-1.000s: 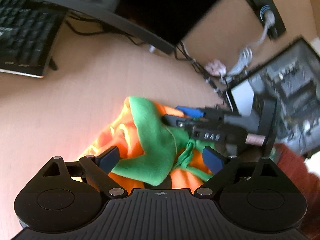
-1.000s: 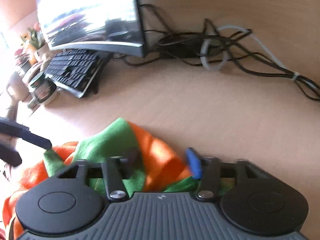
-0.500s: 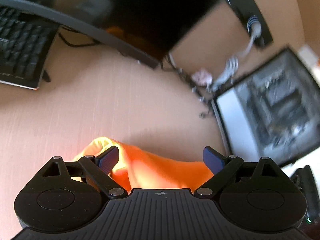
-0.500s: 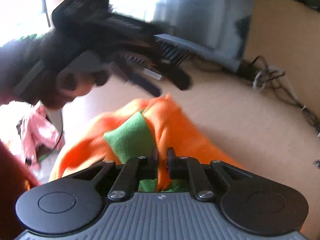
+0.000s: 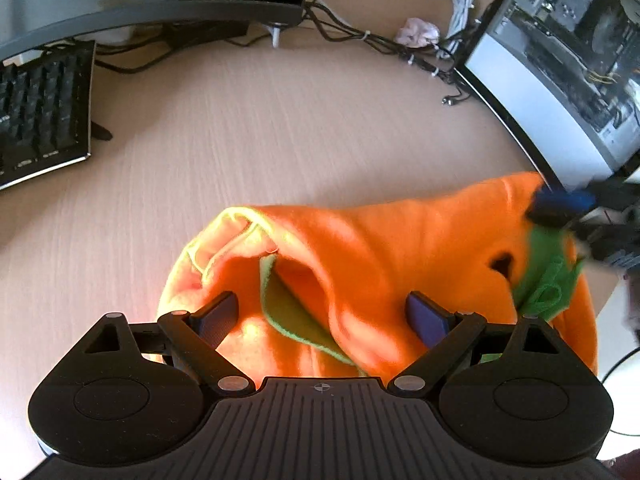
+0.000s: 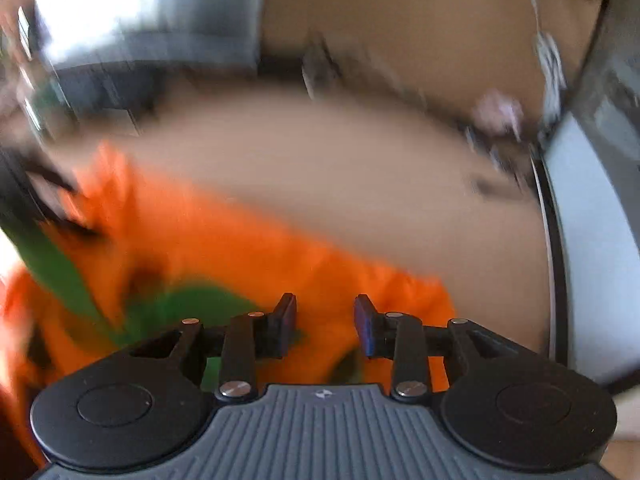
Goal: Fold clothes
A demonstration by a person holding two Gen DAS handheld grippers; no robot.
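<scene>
An orange fleece garment (image 5: 400, 248) with green lining (image 5: 288, 312) lies bunched on the light wooden desk (image 5: 260, 128). My left gripper (image 5: 322, 318) hovers over its near edge, open wide, with a fold of cloth between the fingers and nothing pinched. My right gripper (image 5: 560, 210) sits at the garment's far right corner, beside a green tie (image 5: 548, 284). The right wrist view is blurred by motion; there the right gripper (image 6: 325, 330) has its pads apart over the orange garment (image 6: 240, 248).
A black keyboard (image 5: 40, 116) lies at the left. A curved monitor base (image 5: 160, 16) and tangled cables (image 5: 380, 40) run along the back. An open computer case (image 5: 560, 72) stands at the right. A crumpled tissue (image 5: 418, 32) rests by the cables.
The right gripper, shut on the garment half a second ago, now has its pads apart and is swinging right. The garment has spread out across the desk, orange side up.
</scene>
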